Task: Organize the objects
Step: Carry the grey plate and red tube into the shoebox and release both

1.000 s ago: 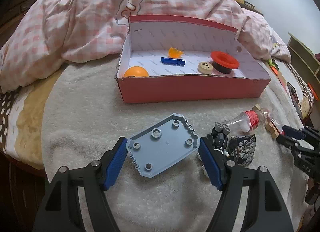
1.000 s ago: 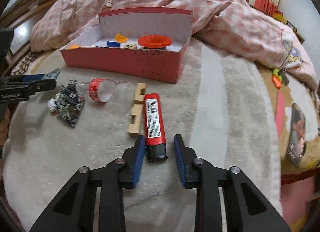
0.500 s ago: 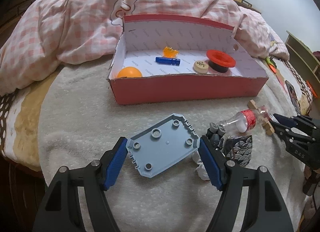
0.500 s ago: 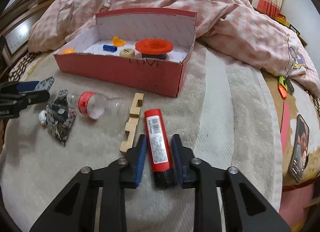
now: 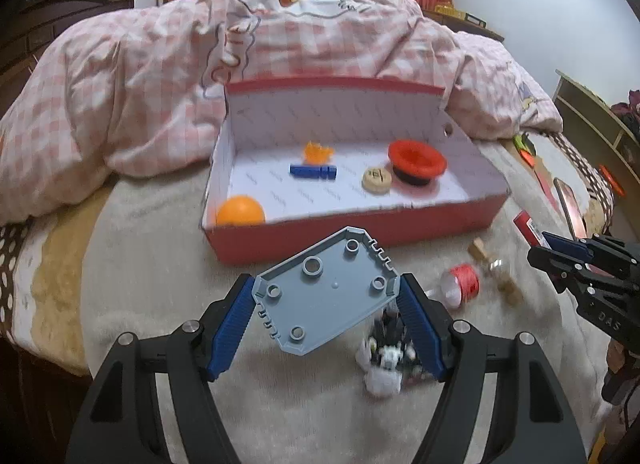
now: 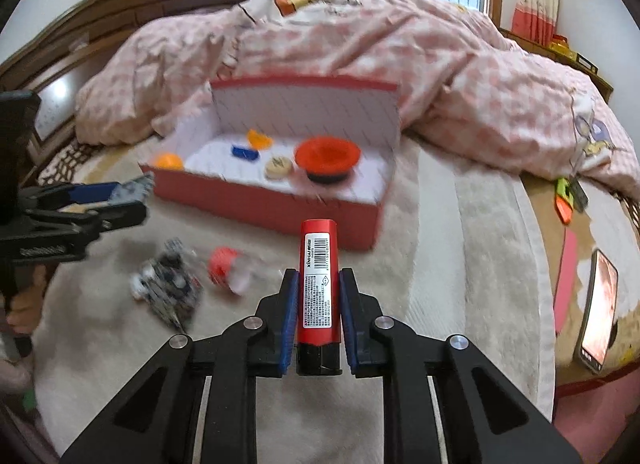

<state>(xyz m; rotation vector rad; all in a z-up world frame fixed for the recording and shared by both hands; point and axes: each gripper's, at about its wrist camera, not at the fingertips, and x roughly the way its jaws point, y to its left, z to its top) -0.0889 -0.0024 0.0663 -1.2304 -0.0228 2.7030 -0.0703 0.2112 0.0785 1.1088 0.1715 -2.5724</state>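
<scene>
My left gripper [image 5: 326, 296] is shut on a grey studded plate [image 5: 326, 290] and holds it above the blanket, just before the red box [image 5: 360, 224]. My right gripper [image 6: 319, 296] is shut on a red glue stick [image 6: 319, 276], lifted off the bed and pointing at the red box [image 6: 272, 204]. The box holds an orange ball [image 5: 240, 210], a blue brick [image 5: 314, 171], an orange piece [image 5: 318, 152], a wooden disc [image 5: 376, 179] and a red cap [image 5: 417, 158]. The right gripper also shows in the left wrist view [image 5: 560, 254], and the left gripper in the right wrist view [image 6: 120, 200].
On the blanket lie a small bottle [image 5: 460, 288] with a red label, a wooden piece [image 5: 480, 250] and a dark patterned packet [image 6: 168, 288]. A pink checked duvet [image 5: 140, 84] is heaped behind the box. A phone [image 6: 600, 308] lies at the bed's right edge.
The right gripper has closed on the glue stick and lifted it off the bed toward the box. The left gripper has raised the grey plate and moved it closer to the box.
</scene>
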